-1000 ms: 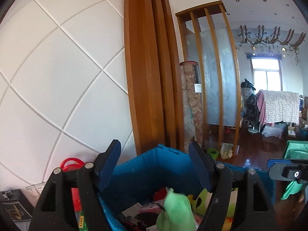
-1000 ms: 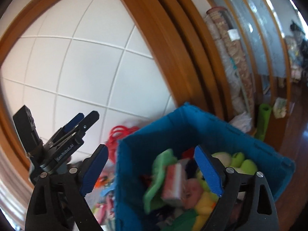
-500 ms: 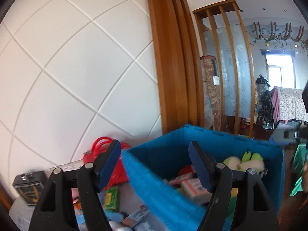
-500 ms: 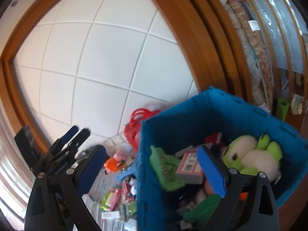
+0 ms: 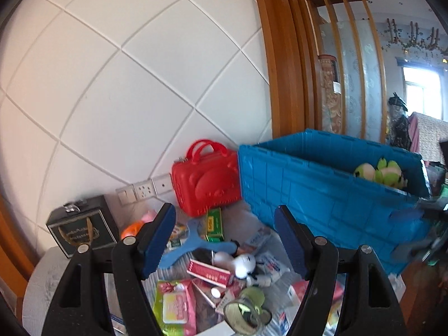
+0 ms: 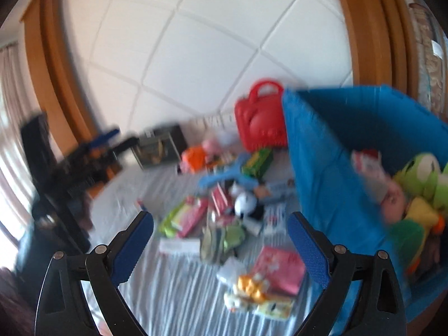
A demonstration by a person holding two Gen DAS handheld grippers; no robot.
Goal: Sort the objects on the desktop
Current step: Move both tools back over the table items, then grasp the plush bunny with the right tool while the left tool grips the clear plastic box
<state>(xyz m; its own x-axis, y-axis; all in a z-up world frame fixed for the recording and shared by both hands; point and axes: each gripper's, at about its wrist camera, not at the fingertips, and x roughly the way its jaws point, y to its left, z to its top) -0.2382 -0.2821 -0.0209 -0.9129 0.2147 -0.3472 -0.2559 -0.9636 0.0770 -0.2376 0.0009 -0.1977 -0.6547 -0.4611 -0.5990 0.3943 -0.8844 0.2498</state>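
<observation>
A big blue crate (image 5: 322, 193) stands on the right of the table, with green plush toys (image 5: 380, 172) inside; it also shows in the right wrist view (image 6: 330, 151). A pile of small objects lies left of it: a blue boomerang (image 5: 193, 242), a white plush dog (image 5: 243, 261), a red-white box (image 5: 210, 273), a pink-green pack (image 5: 173, 305). My left gripper (image 5: 224, 240) is open and empty above the pile. My right gripper (image 6: 221, 249) is open and empty above the table, in a blurred view.
A red toy suitcase (image 5: 205, 182) stands against the white wall beside the crate. A black box (image 5: 82, 228) sits at the table's left. The striped tablecloth (image 6: 182, 291) covers the table. A wooden pillar (image 5: 282, 64) rises behind the crate.
Both grippers have swung down and left, from facing the crate and wall to facing the pile on the table. Both stay open and empty.
</observation>
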